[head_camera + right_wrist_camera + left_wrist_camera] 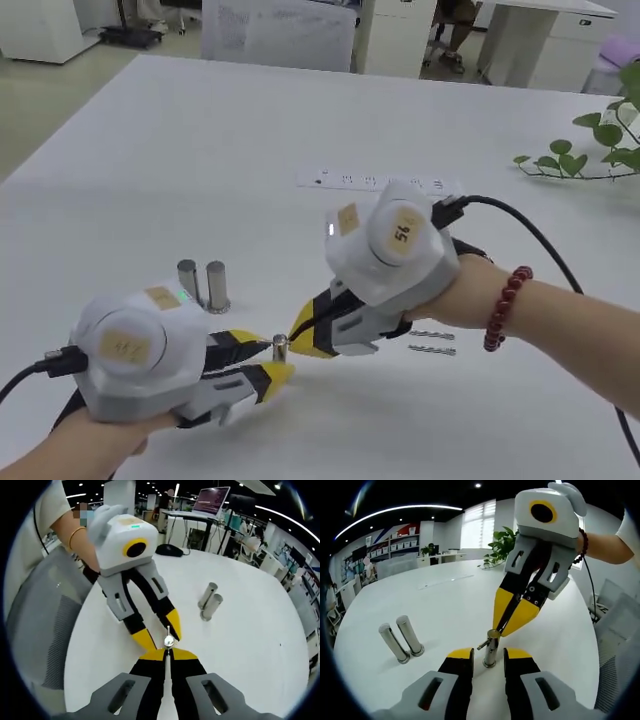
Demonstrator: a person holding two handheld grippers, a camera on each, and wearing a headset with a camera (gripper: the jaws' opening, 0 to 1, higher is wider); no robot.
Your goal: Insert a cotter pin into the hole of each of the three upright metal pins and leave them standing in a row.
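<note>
cotter pin insertion at one pin. the right gripper (300,335) is closed on a cotter pin (482,644), whose free end pokes out of the far side of the cross-hole near the top of a pin (491,650) standing on the table (200,150). the left gripper (489,656) is open, one jaw on each side of the pin's lower half, with a small gap on both sides. two other pins (187,280) stand upright just beside each other, near the work on the left gripper's side, and appear bare. two spare cotter pins (432,335) lie on the table near the right wrist.

handling: the pin is likely solid steel, stiff, smooth and slippery. its foot is narrow, so a sideways push at the top may tip it. it is best held low on the shank, clear of the hole. the cotter pin is likely light, thin wire that bends under side load. it is best held near its looped end and pushed straight along the hole.
</note>
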